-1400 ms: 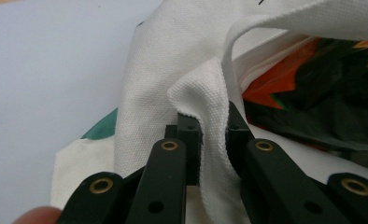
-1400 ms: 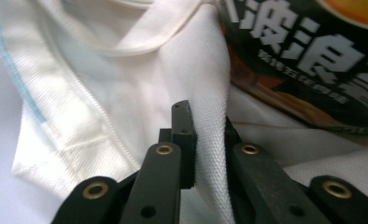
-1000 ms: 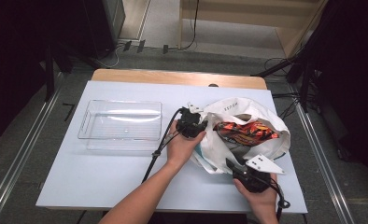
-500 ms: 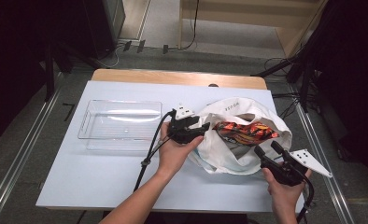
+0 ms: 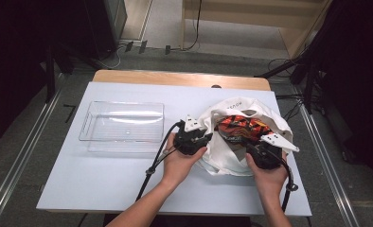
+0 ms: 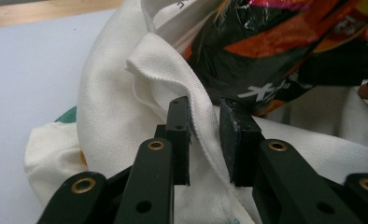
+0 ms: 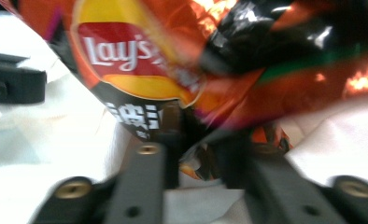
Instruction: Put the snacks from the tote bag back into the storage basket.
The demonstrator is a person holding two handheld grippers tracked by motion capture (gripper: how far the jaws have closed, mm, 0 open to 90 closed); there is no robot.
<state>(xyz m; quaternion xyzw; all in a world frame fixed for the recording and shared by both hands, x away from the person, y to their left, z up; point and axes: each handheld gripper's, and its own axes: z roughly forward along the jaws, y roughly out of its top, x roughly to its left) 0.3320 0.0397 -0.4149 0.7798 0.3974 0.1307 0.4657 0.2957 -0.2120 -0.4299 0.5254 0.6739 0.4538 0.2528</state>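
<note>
Chips (image 5: 239, 127) are sitting in the open mouth of the white tote (image 5: 227, 158), which is lying on the right half of the table (image 5: 104, 184), just right of the clear tray (image 5: 122, 127). The tray is standing empty, apart from the tote.

You are holding the left gripper (image 5: 207, 137) at the tote's left rim. In the left gripper view (image 6: 204, 140) its jaws are standing parted, with a fold of the tote's hem (image 6: 196, 107) running up between them; the left pad is lying against the cloth, while the right pad is standing a little clear of it, so it is not yet clamping. The chip bag (image 6: 285, 51) is lying just beyond those tips, black and orange.

You are holding the right gripper (image 5: 244, 143) at the tote's near right side, pointing in toward the bag. In the right gripper view (image 7: 198, 140) the picture is blurring badly; the jaws seem to be closing on the bag's lower edge (image 7: 196, 158), with crinkled foil between them, but I cannot tell if they are truly gripping. A Lay's logo (image 7: 121, 51) is showing above them, and the other gripper's black body (image 7: 14, 81) is showing at the left edge.
</note>
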